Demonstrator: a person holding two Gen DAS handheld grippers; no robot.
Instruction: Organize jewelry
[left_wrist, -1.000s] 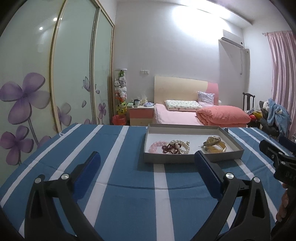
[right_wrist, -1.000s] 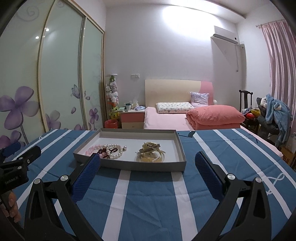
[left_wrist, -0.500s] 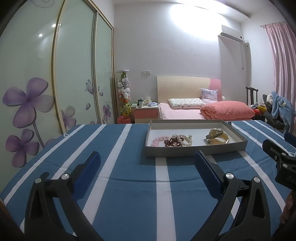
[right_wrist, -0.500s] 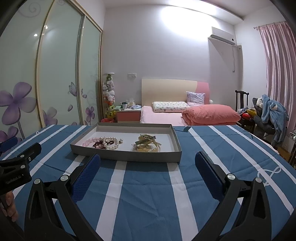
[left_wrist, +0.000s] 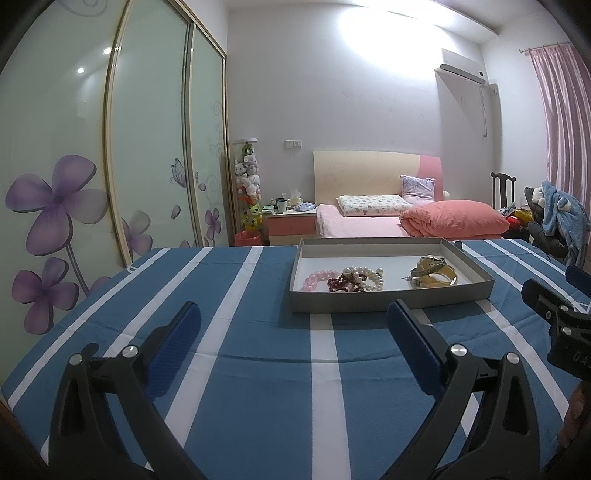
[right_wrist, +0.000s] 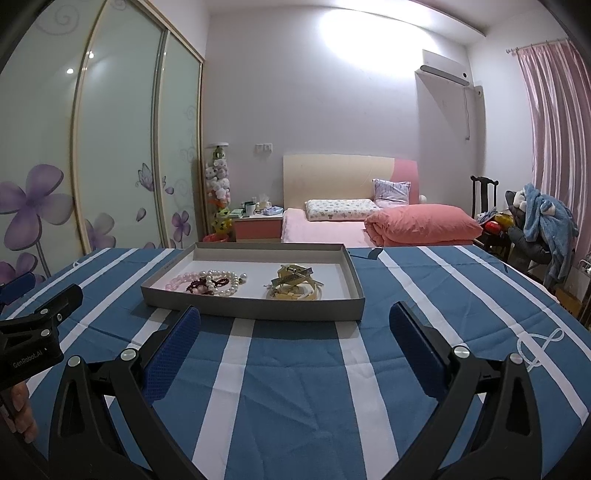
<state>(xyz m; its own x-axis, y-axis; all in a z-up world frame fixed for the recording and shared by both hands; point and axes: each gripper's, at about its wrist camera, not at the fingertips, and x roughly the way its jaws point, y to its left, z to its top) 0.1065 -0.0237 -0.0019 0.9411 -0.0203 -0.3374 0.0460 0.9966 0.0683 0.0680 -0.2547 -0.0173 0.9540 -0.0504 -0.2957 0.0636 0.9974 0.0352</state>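
A shallow grey tray (left_wrist: 388, 304) (right_wrist: 255, 308) lies on the blue striped tablecloth. In it are a pink bead bracelet (left_wrist: 316, 279) (right_wrist: 179, 279), a white pearl bracelet (left_wrist: 369, 278) (right_wrist: 225, 282), a dark red bead string (left_wrist: 341, 285) (right_wrist: 197, 285) and gold bangles (left_wrist: 434, 275) (right_wrist: 295, 284). My left gripper (left_wrist: 293, 325) is open and empty, in front of the tray's left part. My right gripper (right_wrist: 295, 325) is open and empty, in front of the tray's right part.
The striped cloth (left_wrist: 258, 369) covers the table around the tray. Behind it stand a pink bed (right_wrist: 369, 221), a bedside table (right_wrist: 258, 225), a sliding wardrobe (left_wrist: 92, 166) at left and a chair with clothes (right_wrist: 543, 229) at right.
Both grippers have pulled back and risen a little, so the tray sits farther off and lower in both views. Both stay open and empty.
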